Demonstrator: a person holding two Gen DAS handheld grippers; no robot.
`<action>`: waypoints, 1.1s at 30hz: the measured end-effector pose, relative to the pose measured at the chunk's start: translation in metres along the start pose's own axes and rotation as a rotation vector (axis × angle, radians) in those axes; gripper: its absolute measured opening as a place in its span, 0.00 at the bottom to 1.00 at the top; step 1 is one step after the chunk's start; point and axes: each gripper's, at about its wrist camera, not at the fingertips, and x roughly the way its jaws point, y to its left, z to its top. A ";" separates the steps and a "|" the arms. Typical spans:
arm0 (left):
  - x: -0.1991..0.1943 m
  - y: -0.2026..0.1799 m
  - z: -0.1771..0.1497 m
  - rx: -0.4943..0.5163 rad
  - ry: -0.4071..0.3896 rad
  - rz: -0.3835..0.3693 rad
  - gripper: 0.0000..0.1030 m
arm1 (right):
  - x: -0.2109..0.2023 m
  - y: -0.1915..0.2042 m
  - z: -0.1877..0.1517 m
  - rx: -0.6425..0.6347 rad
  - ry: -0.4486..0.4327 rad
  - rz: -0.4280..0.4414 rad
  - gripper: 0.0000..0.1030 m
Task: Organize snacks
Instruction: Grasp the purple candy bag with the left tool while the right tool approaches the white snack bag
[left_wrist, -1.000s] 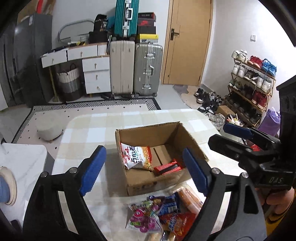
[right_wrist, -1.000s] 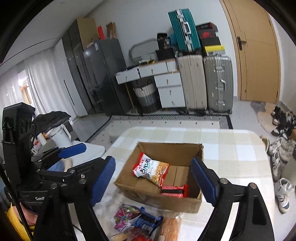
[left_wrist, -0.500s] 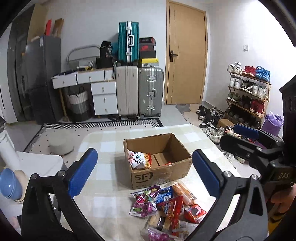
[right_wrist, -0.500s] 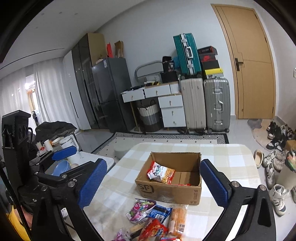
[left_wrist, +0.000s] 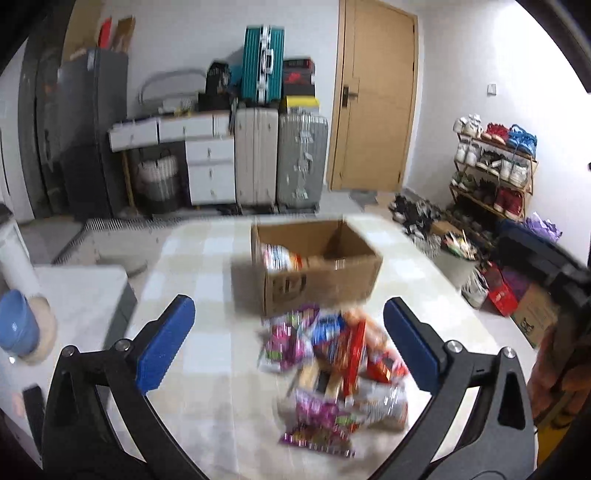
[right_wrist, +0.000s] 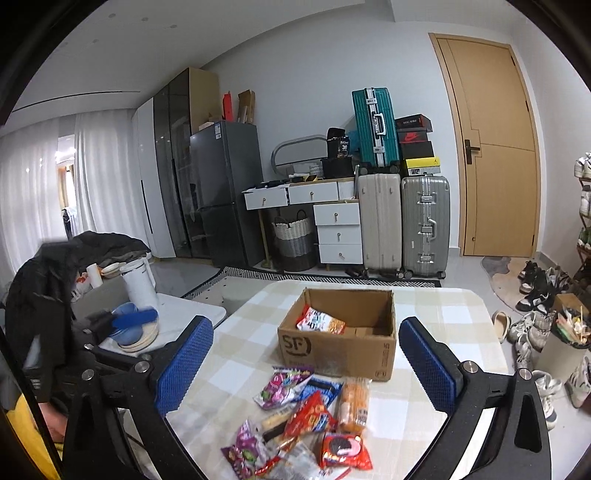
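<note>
Checked tablecloth table in a cluttered room: suitcases, white drawers, dark fridge along the far wall, wooden door far right. Cardboard box sits mid-table, one snack bag inside at its left. Loose snack pile lies just in front of the box, nearer side. Left gripper and right gripper both spread wide with nothing between the pads, hovering over the pile. Left view is blurred but shows the shoe rack at right. Right view is sharp; adds curtains, side table with bowls at left.
</note>
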 end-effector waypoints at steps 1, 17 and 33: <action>0.005 0.004 -0.009 -0.009 0.028 -0.005 0.99 | -0.002 0.000 -0.006 0.002 -0.002 0.006 0.99; 0.100 0.001 -0.115 0.016 0.317 -0.183 0.99 | 0.023 -0.031 -0.111 0.142 0.177 0.015 0.99; 0.154 0.005 -0.133 0.017 0.365 -0.282 0.54 | 0.040 -0.051 -0.129 0.205 0.230 0.039 0.99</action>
